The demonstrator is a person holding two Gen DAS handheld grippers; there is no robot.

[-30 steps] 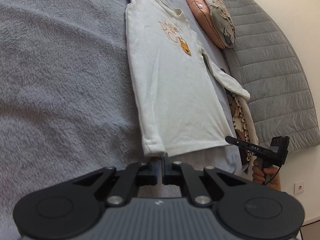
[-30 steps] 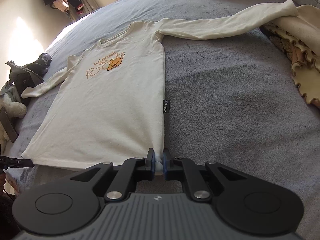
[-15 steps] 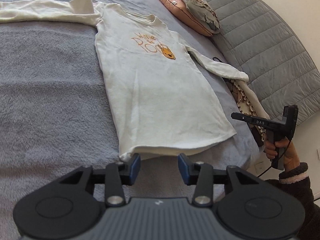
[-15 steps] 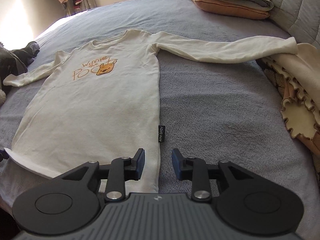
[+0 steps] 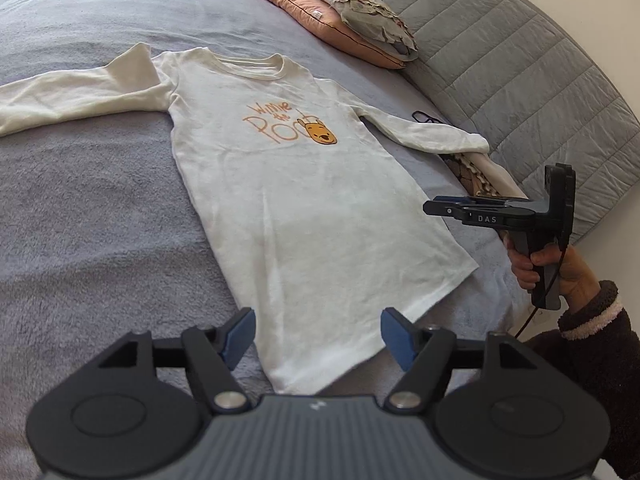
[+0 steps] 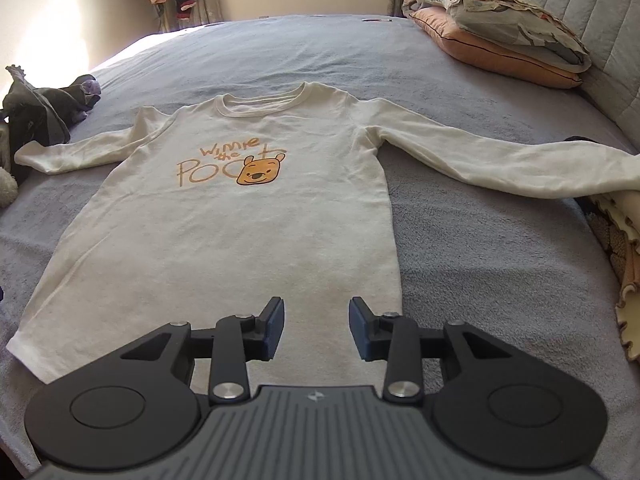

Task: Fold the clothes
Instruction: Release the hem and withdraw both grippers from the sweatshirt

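**Shirt spread flat, no fold made yet**

Your cream long-sleeved shirt (image 6: 256, 232) lies face up on the grey bed (image 6: 480, 264), print showing, filling the centre of the right wrist view. Collar points to the top of the frame, hem to the bottom. Both sleeves are stretched out sideways: one toward the left edge near a dark heap of clothes (image 6: 44, 108), the other toward the right edge, its cuff resting by a frilled cream fabric (image 6: 624, 264). Pillows (image 6: 504, 44) sit upper right, well apart from the shirt.

Grippers: your left hand-held gripper (image 5: 316, 338) has its jaws opening wide, with the hem corner seen between them but the pads clear of the cloth — nothing held. Your right hand-held gripper (image 6: 316, 330) is opening too, to a narrower gap, hovering over the lower hem with nothing pinched. In the left wrist view it appears at the right edge, gripped by your right hand (image 5: 548, 264) in a dark sleeve.

Progress, as a judgement: laying-out looks finished — body smooth, hem straight. All folding remains: sleeves in, sides over, then hem to collar. The dark heap likely waits its turn.
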